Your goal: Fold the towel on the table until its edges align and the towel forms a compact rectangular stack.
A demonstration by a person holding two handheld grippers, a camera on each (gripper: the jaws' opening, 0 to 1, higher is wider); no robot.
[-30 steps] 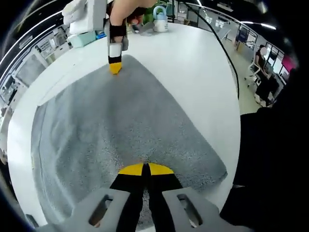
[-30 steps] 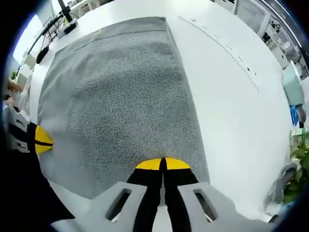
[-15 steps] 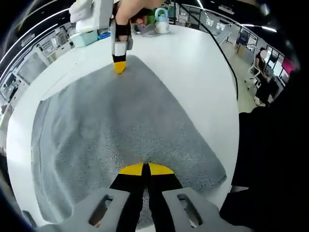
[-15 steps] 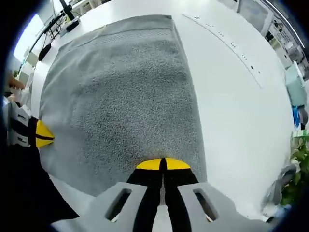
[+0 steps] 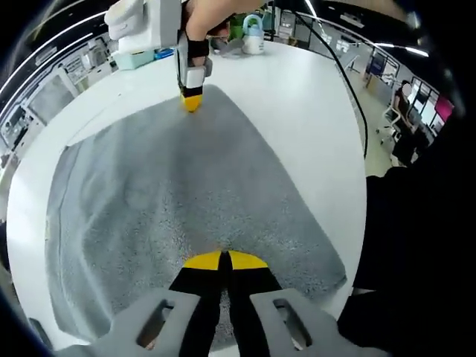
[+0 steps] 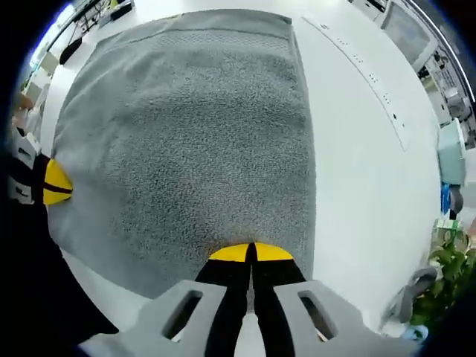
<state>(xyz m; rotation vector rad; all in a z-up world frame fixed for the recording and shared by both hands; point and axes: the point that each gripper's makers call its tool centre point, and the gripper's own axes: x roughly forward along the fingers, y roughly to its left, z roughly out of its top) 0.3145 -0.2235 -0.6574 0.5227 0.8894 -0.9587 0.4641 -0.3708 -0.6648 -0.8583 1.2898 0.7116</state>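
Observation:
A grey towel lies spread flat on the white table. My left gripper is shut, its yellow tips pinching the towel's near edge. My right gripper, held by a hand, comes down on the towel's far corner in the left gripper view. In the right gripper view the towel stretches away from my right gripper, which is shut on its near edge close to the right-hand corner. The left gripper shows at the towel's left edge there.
At the table's far end stand a pale teal jug and a light box. A black cable runs along the table's right side. The person's dark clothing is beside the near edge. A green plant stands past the table.
Both views have shifted a little, so the towel looks larger and more centred. The right gripper sits slightly further right at the far corner. The towel still lies flat.

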